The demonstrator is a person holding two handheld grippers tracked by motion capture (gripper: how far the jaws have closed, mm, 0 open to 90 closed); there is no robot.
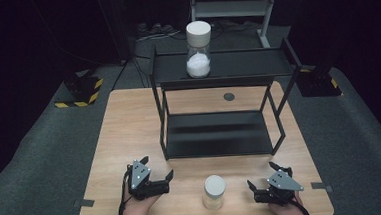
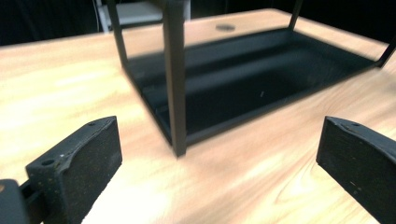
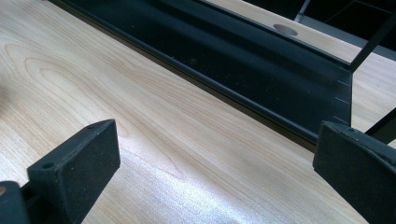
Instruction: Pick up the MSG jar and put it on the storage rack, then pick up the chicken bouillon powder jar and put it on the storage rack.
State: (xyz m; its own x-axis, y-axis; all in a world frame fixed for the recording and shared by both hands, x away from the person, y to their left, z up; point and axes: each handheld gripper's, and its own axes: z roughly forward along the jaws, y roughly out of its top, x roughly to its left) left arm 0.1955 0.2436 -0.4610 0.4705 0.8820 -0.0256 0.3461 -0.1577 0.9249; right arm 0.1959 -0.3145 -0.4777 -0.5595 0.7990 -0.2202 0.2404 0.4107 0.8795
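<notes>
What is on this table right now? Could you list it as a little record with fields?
Table: light wooden table
Rack: black two-level shelf standing on the table
Top shelf: jar with a white lid and white contents, upright
Front of table: second jar with a white lid, upright, between the two claws
Left claw: open, holding nothing, resting near the front edge
Right claw: open, holding nothing, apart from the front jar
</notes>
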